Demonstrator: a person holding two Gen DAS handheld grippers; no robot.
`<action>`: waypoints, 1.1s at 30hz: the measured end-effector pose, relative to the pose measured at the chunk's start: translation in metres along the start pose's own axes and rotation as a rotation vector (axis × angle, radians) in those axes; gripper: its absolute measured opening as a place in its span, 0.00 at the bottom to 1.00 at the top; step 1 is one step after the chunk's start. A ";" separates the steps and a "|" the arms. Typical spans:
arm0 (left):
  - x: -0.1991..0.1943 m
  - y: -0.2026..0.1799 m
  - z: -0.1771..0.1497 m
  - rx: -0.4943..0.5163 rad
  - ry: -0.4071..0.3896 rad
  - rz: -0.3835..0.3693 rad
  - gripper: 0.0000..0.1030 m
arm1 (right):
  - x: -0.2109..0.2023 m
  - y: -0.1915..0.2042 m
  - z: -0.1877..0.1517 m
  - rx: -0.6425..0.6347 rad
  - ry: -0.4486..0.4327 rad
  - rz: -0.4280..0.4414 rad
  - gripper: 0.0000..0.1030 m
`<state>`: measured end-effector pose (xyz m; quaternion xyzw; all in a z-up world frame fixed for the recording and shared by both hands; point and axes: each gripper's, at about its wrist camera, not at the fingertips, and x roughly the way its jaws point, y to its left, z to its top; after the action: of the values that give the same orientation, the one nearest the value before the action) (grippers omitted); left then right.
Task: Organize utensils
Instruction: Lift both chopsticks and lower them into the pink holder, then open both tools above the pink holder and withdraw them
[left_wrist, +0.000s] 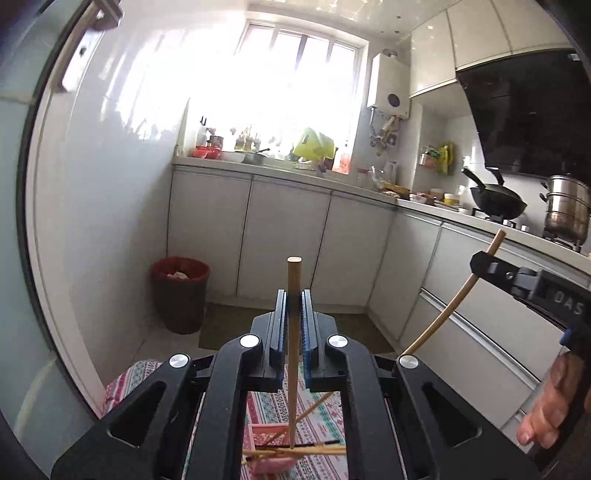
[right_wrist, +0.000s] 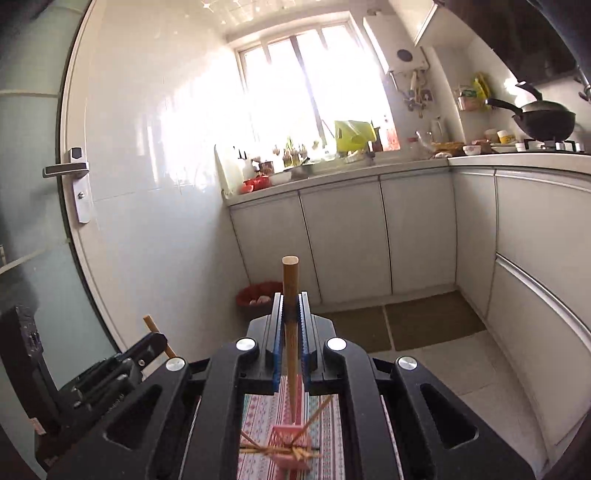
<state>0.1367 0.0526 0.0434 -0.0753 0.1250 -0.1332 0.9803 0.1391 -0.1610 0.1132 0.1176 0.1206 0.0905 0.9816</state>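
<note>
My left gripper (left_wrist: 294, 295) is shut on a wooden chopstick (left_wrist: 294, 332) that stands upright, its tip down over the pink holder (left_wrist: 264, 435). My right gripper (right_wrist: 291, 297) is shut on another wooden chopstick (right_wrist: 291, 332), also upright above the pink utensil holder (right_wrist: 291, 448). The right gripper also shows at the right of the left wrist view (left_wrist: 484, 262), and the left gripper at the lower left of the right wrist view (right_wrist: 155, 339). Several loose chopsticks (left_wrist: 295, 450) lie across the holder on a patterned cloth (right_wrist: 258, 413).
White kitchen cabinets (left_wrist: 284, 236) run along the back and right, with a cluttered counter (left_wrist: 280, 162). A red-lined bin (left_wrist: 181, 291) stands on the floor at left. A wok (left_wrist: 495, 199) and steel pot (left_wrist: 565, 210) sit on the stove. A door with handle (right_wrist: 70, 170) is at left.
</note>
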 end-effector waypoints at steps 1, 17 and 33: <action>0.009 0.001 -0.005 -0.007 0.011 0.009 0.06 | 0.006 -0.003 -0.004 0.002 -0.003 -0.003 0.07; -0.035 0.073 -0.004 -0.235 -0.045 0.086 0.45 | 0.066 0.009 -0.075 0.007 0.076 0.012 0.07; -0.048 0.069 0.002 -0.213 -0.045 0.120 0.56 | 0.045 0.025 -0.094 -0.015 0.074 -0.021 0.51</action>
<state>0.1091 0.1323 0.0440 -0.1742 0.1209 -0.0585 0.9755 0.1542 -0.1082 0.0206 0.1057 0.1574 0.0852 0.9782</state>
